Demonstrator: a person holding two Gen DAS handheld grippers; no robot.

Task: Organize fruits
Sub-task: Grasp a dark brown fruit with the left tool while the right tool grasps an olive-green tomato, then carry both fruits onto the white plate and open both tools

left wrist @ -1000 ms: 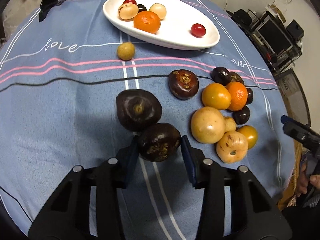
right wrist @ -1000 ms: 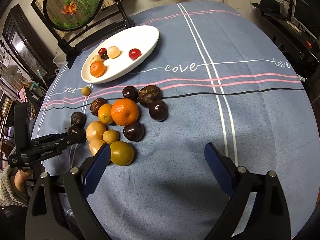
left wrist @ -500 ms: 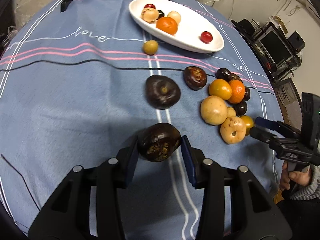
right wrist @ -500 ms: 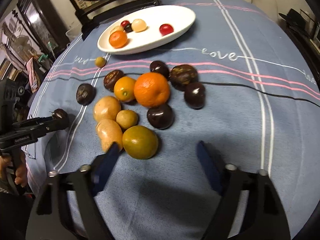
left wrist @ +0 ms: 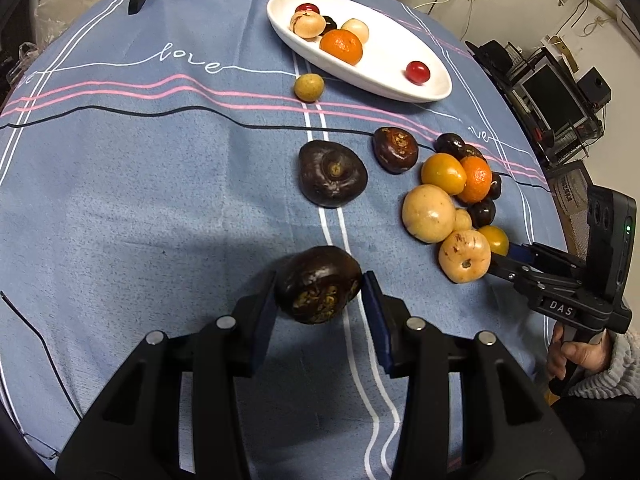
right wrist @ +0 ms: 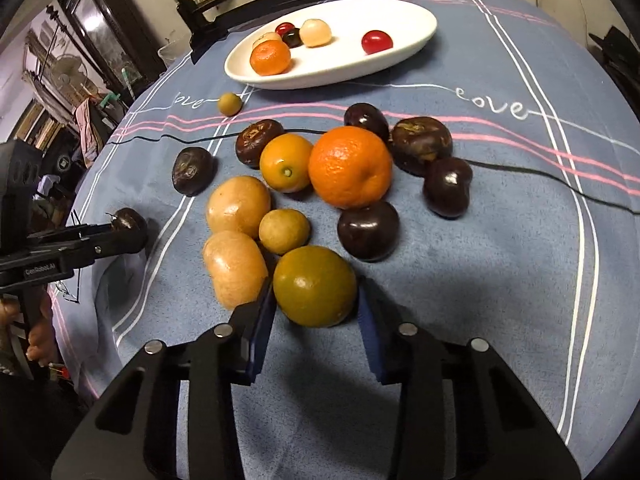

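Gripping a dark fruit (left wrist: pixel 318 284), the left jaws hold firm; right jaws are closing around a greenish orange (right wrist: pixel 315 286).

Loose fruit cluster (right wrist: pixel 320 184) on the cloth; six fruits in white dish (right wrist: pixel 404 46).

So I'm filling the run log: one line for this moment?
left gripper: shut on dark fruit | right gripper: closing around greenish citrus | white dish: partly filled
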